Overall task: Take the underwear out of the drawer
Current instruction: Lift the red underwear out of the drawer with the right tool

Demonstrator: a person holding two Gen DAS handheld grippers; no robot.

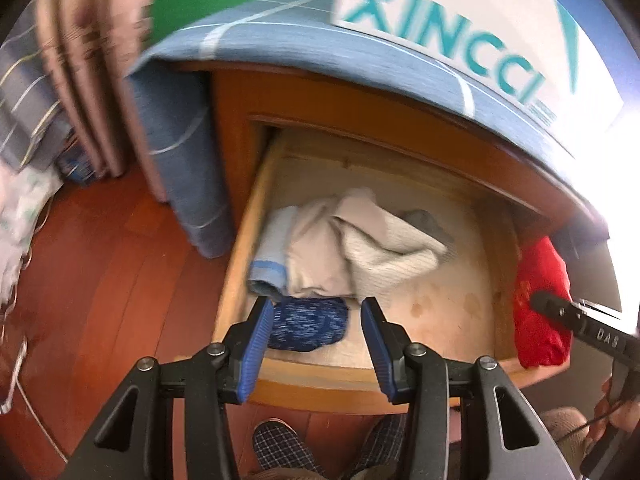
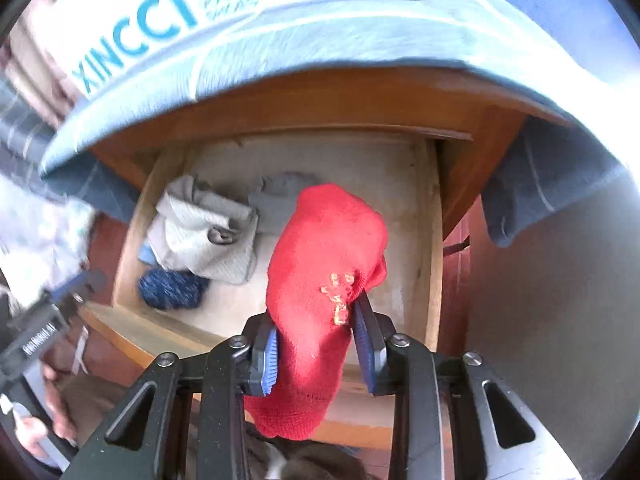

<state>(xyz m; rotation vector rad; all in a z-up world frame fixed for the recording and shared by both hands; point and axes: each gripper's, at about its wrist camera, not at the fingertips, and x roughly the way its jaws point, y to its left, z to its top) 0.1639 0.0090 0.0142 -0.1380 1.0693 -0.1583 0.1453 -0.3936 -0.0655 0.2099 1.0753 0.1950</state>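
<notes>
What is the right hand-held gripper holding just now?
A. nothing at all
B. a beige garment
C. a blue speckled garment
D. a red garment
D: in the right wrist view the right hand-held gripper is clamped on the red garment, lifted above the open drawer, while the beige garment and the blue one lie inside.

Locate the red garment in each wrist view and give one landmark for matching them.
Left wrist: red garment at the right edge, over the drawer's right side.
Right wrist: red garment in the centre, clamped in the right gripper.
Shared landmark: speckled blue bundle at the drawer's front.
</notes>
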